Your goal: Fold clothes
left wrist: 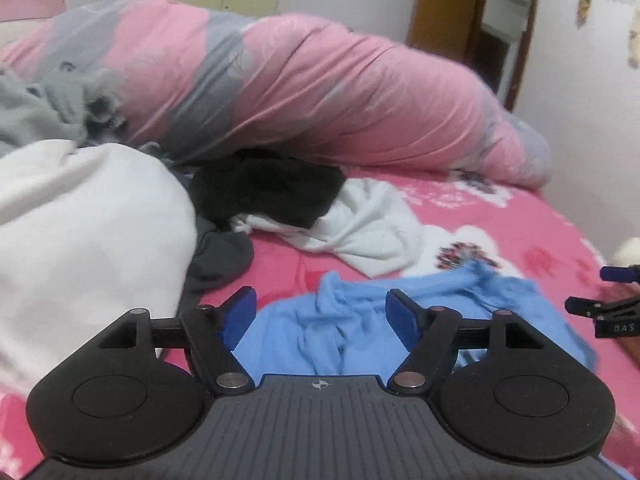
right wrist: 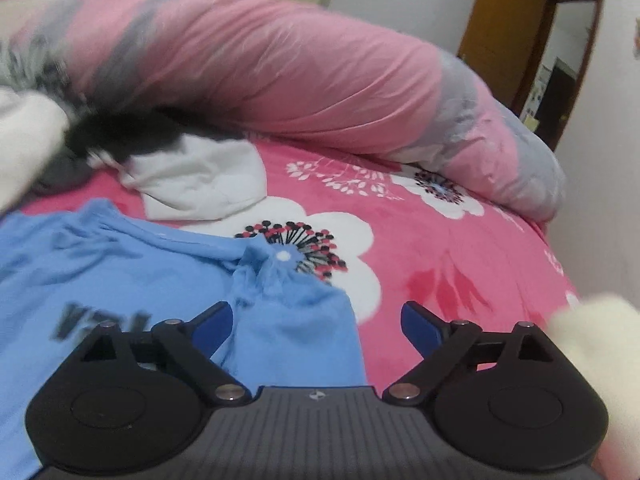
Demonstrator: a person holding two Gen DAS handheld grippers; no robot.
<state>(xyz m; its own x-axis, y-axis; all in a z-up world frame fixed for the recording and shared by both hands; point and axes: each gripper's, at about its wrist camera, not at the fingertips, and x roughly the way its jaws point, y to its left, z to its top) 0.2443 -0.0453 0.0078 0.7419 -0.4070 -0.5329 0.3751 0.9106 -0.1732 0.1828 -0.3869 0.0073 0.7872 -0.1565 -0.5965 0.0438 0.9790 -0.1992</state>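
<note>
Pink bedspread [right wrist: 460,264] — blue shirt [right wrist: 152,264], crumpled

Blue T-shirt [right wrist: 120,264], plain light blue with dark blurred lettering on it. Bedsheet [right wrist: 440,248] hot pink, big white flowers with black-and-red dotted centres. Rolled duvet [left wrist: 320,92] pale pink with grey bands. White garment [left wrist: 372,232] plain; black garment [left wrist: 272,192] beside it. Dark grey cloth [left wrist: 220,256]. Gripper pads [right wrist: 218,326] dark blue on black bodies. Door frame [right wrist: 500,40] brown wood.

Blue shirt [right wrist: 120,264] (dark lettering) lies crumpled on the bed.
</note>
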